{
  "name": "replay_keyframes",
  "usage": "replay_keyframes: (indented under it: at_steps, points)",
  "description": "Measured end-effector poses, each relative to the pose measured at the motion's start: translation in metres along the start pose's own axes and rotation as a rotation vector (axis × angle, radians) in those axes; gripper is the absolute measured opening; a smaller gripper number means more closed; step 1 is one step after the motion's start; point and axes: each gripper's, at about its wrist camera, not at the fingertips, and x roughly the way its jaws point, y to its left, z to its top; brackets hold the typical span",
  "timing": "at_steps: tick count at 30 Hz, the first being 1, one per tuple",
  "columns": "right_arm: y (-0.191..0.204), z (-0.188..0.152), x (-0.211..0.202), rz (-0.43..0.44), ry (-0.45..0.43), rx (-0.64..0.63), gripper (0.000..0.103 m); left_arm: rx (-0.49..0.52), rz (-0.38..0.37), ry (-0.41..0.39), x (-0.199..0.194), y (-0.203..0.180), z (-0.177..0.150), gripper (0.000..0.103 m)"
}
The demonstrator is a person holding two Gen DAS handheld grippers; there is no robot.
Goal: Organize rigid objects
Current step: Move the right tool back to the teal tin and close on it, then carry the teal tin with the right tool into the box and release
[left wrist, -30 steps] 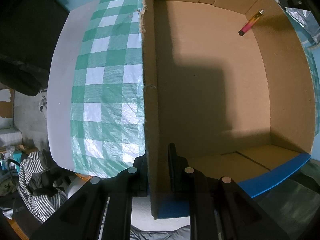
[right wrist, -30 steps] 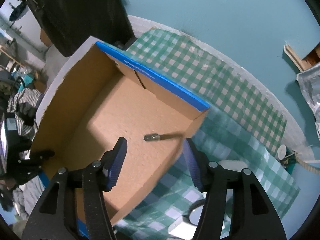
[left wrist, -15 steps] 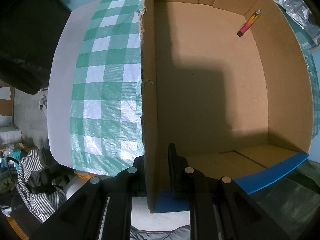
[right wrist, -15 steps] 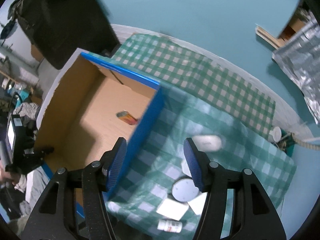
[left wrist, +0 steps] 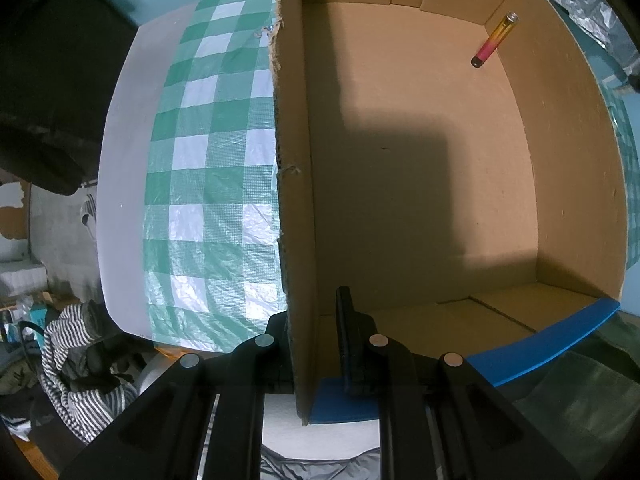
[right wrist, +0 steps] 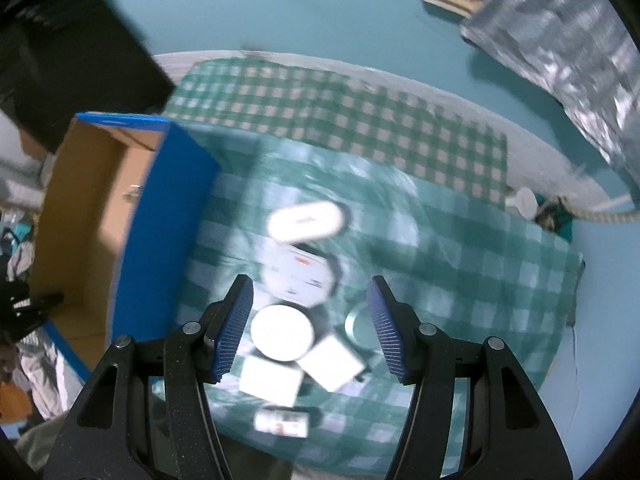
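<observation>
Cardboard box, pinned at one wall; loose items awaiting sorting.
Left claw clamps narrow on the box wall, likely steadying it; a pink-yellow tube lies upper right inside. Right claw hangs half-open, empty, over blurred white items on the checked counter, lower centre; their identities are unreadable.
</observation>
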Motion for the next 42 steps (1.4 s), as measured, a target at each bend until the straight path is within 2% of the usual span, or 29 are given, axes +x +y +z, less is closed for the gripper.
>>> replay_keyframes:
  at_steps: [8,21,23,25,26,42]
  points:
    - [-0.032,-0.020,0.034,-0.014,0.060,0.059,0.059,-0.004,-0.003,-0.001,-0.002,0.000,0.001,0.014]
    - [-0.042,-0.033,0.064,0.000,0.071,0.077,0.059,0.000,0.005,0.003,-0.002,0.001,0.001,0.014]
    - [-0.043,-0.033,0.067,-0.001,0.067,0.081,0.056,0.000,0.007,0.005,-0.001,0.001,0.002,0.014]
    - [-0.045,-0.033,0.070,-0.007,0.068,0.085,0.047,-0.001,0.006,0.005,-0.001,0.000,0.002,0.014]
    - [-0.045,-0.032,0.072,-0.011,0.072,0.087,0.047,-0.002,0.006,0.005,-0.001,0.000,0.002,0.014]
    - [-0.032,-0.028,0.060,-0.038,0.072,0.024,0.044,-0.004,0.004,0.001,-0.003,0.000,0.003,0.014]
